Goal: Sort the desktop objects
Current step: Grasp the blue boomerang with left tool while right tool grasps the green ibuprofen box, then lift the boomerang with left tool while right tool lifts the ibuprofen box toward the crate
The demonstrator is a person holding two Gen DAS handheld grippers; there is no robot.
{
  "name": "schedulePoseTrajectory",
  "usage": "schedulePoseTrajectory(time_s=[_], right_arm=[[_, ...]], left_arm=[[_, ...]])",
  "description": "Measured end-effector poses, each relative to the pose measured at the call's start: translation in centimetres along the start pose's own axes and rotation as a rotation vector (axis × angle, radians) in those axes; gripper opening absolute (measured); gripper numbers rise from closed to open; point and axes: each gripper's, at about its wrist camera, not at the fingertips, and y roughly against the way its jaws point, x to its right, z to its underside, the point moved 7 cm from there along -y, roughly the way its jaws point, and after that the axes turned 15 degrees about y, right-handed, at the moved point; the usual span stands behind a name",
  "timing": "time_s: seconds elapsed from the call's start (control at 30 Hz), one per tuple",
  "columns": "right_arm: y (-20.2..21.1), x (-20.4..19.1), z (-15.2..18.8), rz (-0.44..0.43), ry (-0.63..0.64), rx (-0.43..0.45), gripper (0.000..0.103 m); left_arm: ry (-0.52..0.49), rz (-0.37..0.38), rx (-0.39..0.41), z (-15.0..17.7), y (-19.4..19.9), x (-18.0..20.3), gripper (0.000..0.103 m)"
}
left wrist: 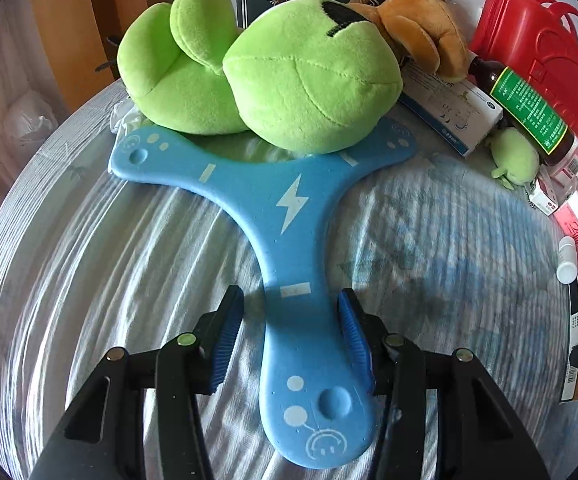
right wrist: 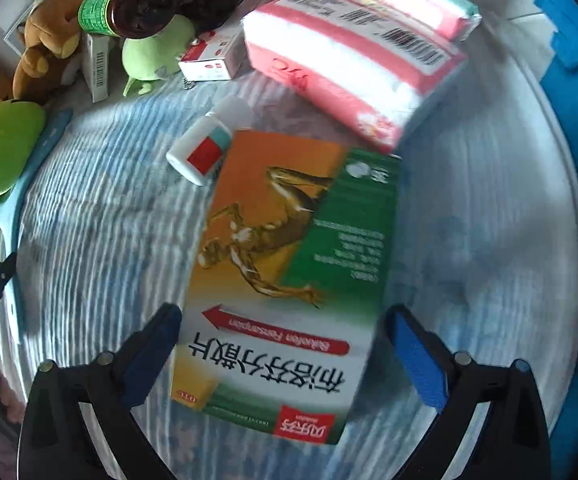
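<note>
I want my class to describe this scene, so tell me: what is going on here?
A person is sorting clutter on a striped cloth with two handheld grippers. The left gripper straddles one arm of a blue three-armed boomerang, with a small gap at one pad; a green plush lies on its far edge. The right gripper hangs open over an orange-and-green medicine box, not yet gripping. A small white bottle lies beside the box.
</note>
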Motion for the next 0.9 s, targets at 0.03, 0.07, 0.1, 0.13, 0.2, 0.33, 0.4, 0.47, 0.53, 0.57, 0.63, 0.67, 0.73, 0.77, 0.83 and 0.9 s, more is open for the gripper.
schedulePoseTrajectory(time_s=[0.03,0.07,0.1,0.13,0.2,0.33,0.4,0.47,0.53,0.57,0.63,0.67,0.73,0.77,0.83,0.9], right_arm=[[-0.2,0.5,0.5,-0.001,-0.022,-0.016,0.103],[0.2,0.8,0.4,0.003,-0.033,0.007,0.103],[0.3,1.0,0.2,-0.009,-0.053,0.010,0.103],[0.5,1.1,-0.1,-0.016,-0.063,0.018,0.103],[0.6,1.2,-1.0,-0.011,-0.064,0.034,0.103],[0.9,0.7,-1.7,0.041,-0.008,0.041,0.087],[1.6,0.0,-1.2,0.028,0.022,0.042,0.087],[2.2,-0.7,-0.3,0.012,0.039,0.035,0.087],[3.6,-1.4,0.7,0.019,0.064,0.052,0.087],[4.4,-1.7,1.1,0.014,0.072,0.065,0.087],[6.3,-2.4,1.8,0.010,0.095,0.093,0.087],[7.5,-2.7,2.1,0.012,0.111,0.114,0.087],[9.7,-3.0,2.6,0.019,0.145,0.160,0.087],[10.6,-3.6,3.1,0.021,0.156,0.182,0.087],[12.0,-3.4,4.0,0.018,0.185,0.230,0.087],[13.8,-4.1,4.8,0.015,0.214,0.275,0.087]], left_arm=[[0.005,-0.002,0.000,0.0,0.1,0.1,0.048],[0.014,-0.005,-0.002,0.0,0.1,0.1,0.048],[0.018,-0.012,-0.005,-0.1,0.0,0.2,0.048],[0.021,-0.016,-0.004,-0.2,0.0,0.4,0.048],[0.022,-0.019,-0.007,-0.5,-0.1,0.7,0.048],[0.014,0.002,-0.023,1.0,1.0,0.7,0.034],[-0.007,-0.002,0.000,1.7,2.2,0.7,0.033],[-0.020,-0.009,0.024,2.2,4.0,0.8,0.033],[-0.025,0.015,0.041,2.4,5.8,0.3,0.033],[-0.031,0.021,0.047,2.9,6.8,0.3,0.033],[-0.035,0.024,0.061,2.9,7.8,-0.6,0.033],[-0.041,0.020,0.073,3.5,8.5,-0.7,0.033],[-0.051,0.010,0.104,3.7,9.6,-1.4,0.032],[-0.054,0.010,0.117,3.8,10.4,-1.7,0.032],[-0.051,0.012,0.139,4.5,12.0,-1.8,0.000],[-0.027,0.031,0.157,4.8,14.3,-1.5,0.000]])
